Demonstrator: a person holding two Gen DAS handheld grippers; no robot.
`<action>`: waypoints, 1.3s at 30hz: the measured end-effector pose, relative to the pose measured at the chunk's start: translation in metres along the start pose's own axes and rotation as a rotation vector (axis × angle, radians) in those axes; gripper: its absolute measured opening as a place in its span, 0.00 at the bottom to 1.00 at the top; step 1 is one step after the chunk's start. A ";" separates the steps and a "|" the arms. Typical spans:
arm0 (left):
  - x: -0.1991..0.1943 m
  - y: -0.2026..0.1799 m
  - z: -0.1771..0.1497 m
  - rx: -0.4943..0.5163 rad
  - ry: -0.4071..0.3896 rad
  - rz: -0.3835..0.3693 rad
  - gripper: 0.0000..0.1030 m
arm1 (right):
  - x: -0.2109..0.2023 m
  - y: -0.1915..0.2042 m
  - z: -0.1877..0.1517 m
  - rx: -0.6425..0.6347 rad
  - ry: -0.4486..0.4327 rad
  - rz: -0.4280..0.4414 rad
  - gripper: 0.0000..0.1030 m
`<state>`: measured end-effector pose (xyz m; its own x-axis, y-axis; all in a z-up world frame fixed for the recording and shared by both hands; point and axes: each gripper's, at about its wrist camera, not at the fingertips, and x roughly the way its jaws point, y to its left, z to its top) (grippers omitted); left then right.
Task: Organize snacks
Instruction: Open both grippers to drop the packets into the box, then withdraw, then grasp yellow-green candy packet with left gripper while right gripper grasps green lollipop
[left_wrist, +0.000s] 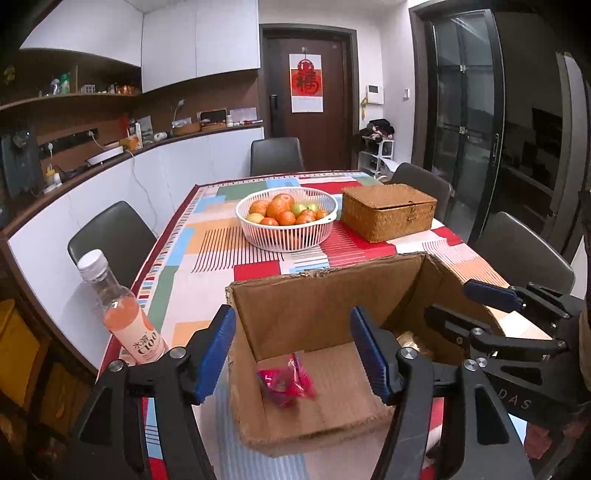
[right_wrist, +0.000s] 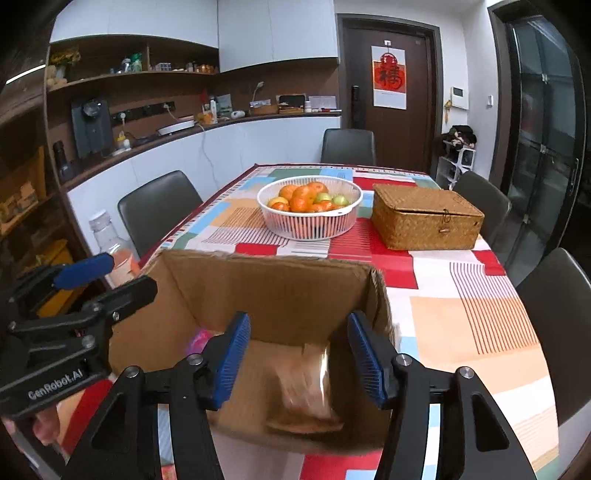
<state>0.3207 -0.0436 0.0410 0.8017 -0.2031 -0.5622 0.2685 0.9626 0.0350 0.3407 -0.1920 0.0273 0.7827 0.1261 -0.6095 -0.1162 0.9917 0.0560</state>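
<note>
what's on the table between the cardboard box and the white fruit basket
Nothing: only bare patterned tablecloth lies between the open brown cardboard box and the white slatted fruit basket. Both wrist views show that stretch.

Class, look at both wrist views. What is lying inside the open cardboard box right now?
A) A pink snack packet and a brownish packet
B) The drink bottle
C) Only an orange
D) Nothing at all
A: the cardboard box holds a pink snack packet on its floor, and the right wrist view shows a blurred brownish packet in it too.
</note>
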 end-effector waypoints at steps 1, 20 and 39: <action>-0.005 -0.001 0.000 0.003 -0.002 0.000 0.62 | -0.005 0.002 -0.002 0.000 0.000 0.008 0.55; -0.104 -0.012 -0.045 0.004 -0.017 -0.055 0.63 | -0.102 0.039 -0.047 -0.057 -0.053 0.083 0.55; -0.133 -0.033 -0.124 0.041 0.107 -0.096 0.63 | -0.126 0.052 -0.127 -0.098 0.114 0.125 0.55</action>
<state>0.1386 -0.0258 0.0123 0.7102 -0.2713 -0.6497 0.3646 0.9311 0.0097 0.1587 -0.1598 0.0067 0.6851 0.2382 -0.6884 -0.2713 0.9605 0.0624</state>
